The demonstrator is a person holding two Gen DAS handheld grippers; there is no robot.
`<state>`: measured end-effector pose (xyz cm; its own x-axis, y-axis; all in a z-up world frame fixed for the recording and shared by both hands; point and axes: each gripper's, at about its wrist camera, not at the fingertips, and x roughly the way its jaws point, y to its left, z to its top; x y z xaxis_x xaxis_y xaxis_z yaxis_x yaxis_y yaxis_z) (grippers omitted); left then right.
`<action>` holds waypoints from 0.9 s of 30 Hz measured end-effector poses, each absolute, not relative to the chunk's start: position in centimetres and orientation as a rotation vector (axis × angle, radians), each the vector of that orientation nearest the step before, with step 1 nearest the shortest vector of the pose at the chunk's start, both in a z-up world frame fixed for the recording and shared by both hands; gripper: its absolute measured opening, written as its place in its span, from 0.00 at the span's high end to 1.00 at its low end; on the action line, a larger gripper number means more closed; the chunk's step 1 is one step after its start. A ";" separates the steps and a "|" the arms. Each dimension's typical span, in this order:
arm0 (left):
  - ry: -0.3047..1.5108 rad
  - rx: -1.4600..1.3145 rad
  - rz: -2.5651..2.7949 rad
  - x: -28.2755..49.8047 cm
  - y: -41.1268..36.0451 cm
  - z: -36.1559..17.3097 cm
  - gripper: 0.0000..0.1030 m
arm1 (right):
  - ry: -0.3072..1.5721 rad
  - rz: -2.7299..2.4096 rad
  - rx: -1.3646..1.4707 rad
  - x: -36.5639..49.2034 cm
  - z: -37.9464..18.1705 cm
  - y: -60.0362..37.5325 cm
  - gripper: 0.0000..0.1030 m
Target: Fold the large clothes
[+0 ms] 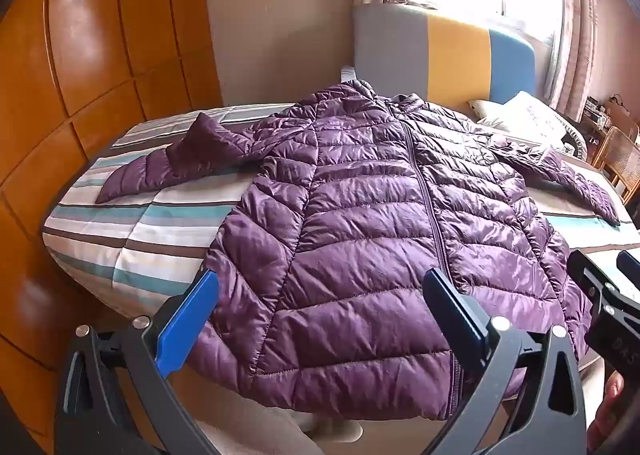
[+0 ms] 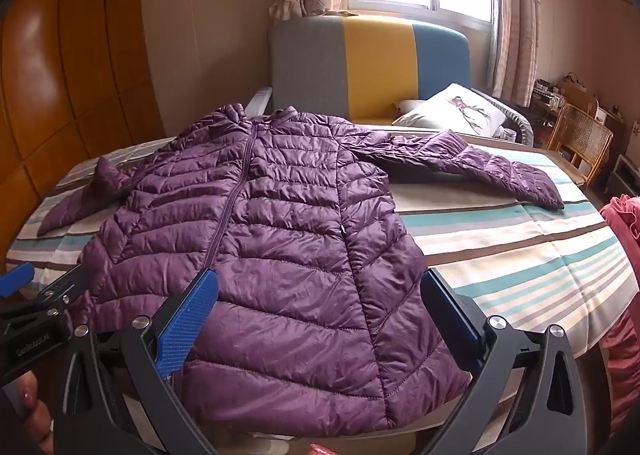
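Where sunlight falls, jacket [image 1: 380, 223] on striped bed [image 1: 132, 231]

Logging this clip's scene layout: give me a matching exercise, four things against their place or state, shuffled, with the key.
Things:
1. jacket
2. pillow
3. chair
4. left gripper

Place or state:
A. open, at the jacket's hem
B. beside the bed, far right
C. zipped, spread flat on the striped bedspread
D. against the headboard

Pairs: 1-C, 2-D, 3-B, 4-A
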<state>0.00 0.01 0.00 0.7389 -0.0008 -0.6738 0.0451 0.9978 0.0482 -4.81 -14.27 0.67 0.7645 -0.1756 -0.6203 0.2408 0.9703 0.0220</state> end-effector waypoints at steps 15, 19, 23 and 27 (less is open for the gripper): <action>0.736 0.058 -0.031 0.0 0.0 0.0 0.02 | 0.679 -0.214 0.126 -5.0 0.7 -14.4 0.03; 0.737 0.058 -0.033 0.0 0.0 0.0 0.02 | 0.681 -0.211 0.126 -4.8 0.6 -14.1 0.03; 0.737 0.057 -0.033 0.0 0.0 0.0 0.02 | 0.681 -0.209 0.130 -4.8 0.7 -14.3 0.03; 0.737 0.057 -0.035 0.0 0.0 0.2 0.02 | 0.680 -0.208 0.130 -4.8 0.7 -14.2 0.03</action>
<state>-0.03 -0.01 0.22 0.7400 -0.0113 -0.6725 0.0517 0.9979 0.0402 -4.76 -14.22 0.68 0.7576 -0.1484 -0.6356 0.2331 0.9711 0.0511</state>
